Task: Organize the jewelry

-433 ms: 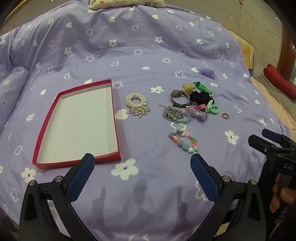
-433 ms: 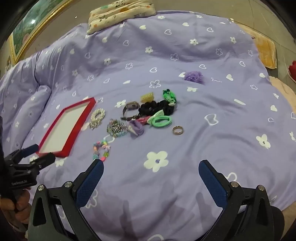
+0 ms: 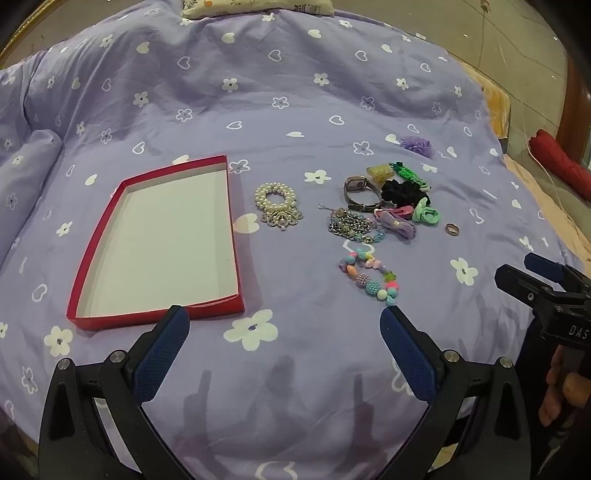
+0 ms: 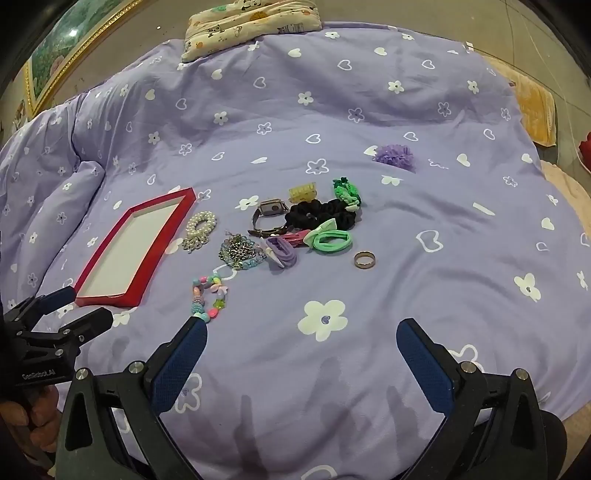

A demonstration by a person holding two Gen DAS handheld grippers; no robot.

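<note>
A shallow red tray with a white floor lies empty on the purple bedspread. To its right lie a pearl bracelet, a silver chain bracelet, a pastel bead bracelet, a watch, a metal ring, a black scrunchie and green and purple hair ties. My left gripper hovers open near the bed's front edge, with the tray's front corner beside its left finger. My right gripper is open too, with the bead bracelet just beyond its left fingertip.
A purple fabric flower lies apart behind the pile. A patterned pillow sits at the head of the bed. A red bundle lies on the floor to the right. A framed picture leans at the far left.
Both grippers have edged slightly forward toward the jewelry. No object has moved, and both stay open.
</note>
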